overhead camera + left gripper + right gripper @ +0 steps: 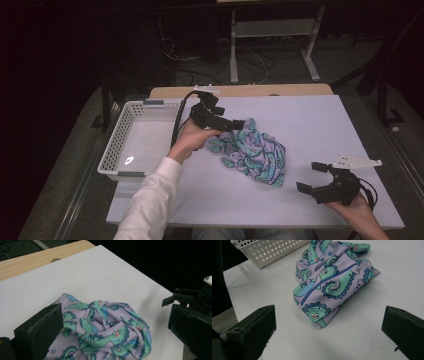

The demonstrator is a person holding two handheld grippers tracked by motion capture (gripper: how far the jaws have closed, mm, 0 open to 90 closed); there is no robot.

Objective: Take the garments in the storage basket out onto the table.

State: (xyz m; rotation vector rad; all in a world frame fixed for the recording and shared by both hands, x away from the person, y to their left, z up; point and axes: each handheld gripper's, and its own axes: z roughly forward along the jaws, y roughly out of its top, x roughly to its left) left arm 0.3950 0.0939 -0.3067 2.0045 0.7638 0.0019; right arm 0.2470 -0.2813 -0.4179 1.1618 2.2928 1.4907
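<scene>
Lilac cloth (252,152) with green seahorse print lies crumpled mid-surface (310,125), just right of the white basket (131,142). We see the left tongs (239,124) spread wide at the cloth's far edge, not yet gripping; in the left gripper view the cloth sits between the jaws. Right tongs (312,177) wait wide, apart from it. We judge a grab is starting; next, close on a fold.

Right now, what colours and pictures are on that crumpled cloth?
Lilac cloth with green-and-blue seahorse-like creatures, clearest in the right gripper view.
</scene>
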